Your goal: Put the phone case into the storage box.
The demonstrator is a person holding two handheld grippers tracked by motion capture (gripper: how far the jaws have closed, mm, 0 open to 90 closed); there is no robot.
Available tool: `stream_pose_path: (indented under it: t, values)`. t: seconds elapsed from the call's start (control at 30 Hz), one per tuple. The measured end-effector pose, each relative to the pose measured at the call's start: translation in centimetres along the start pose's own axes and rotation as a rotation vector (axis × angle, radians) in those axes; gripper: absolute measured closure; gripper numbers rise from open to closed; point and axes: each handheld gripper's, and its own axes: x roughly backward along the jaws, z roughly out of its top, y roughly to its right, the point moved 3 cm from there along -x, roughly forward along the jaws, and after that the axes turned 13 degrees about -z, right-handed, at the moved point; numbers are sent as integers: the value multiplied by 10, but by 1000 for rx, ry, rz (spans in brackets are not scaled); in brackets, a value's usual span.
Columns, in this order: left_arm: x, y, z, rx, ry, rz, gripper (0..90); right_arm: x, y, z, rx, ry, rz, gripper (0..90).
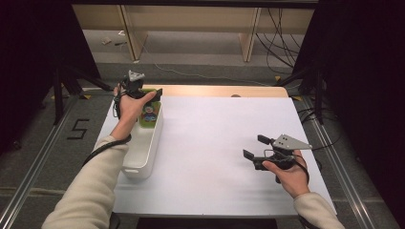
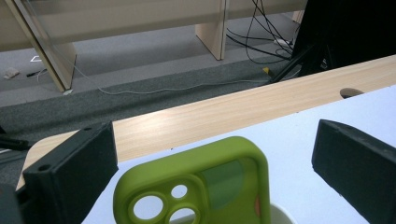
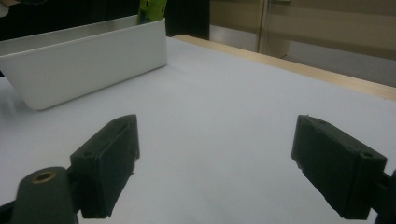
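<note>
A lime-green phone case stands tilted in the far end of a long white bin at the table's left. My left gripper hovers just above it, open. In the left gripper view the case, camera cut-outs up, sits between the widely spread jaws of that gripper without touching either. My right gripper is open over the bare white table at the right, holding nothing. In the right gripper view its jaws stand far apart, with the bin and the case's tip farther off.
A white sheet covers the table, leaving a wooden strip along the far edge with a cable hole. Beyond the table lie grey floor, loose cables and wooden shelf legs.
</note>
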Motion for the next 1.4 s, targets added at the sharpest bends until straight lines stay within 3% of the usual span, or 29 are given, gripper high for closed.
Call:
stream_pose_path:
  t: [0.53,0.87,1.03,1.4]
  values:
    - [22,15,1,-8,17,-25,2,1,1,0,-1,2,-7,162]
    - [39,27,-10,5,47,-83,18,1,1,1,-3,6,-8,162]
    - [45,31,-15,-25,59,-109,20,1,0,1,0,4,-8,162]
    - [63,51,-30,9,82,-164,32,1,1,1,1,1,-12,162]
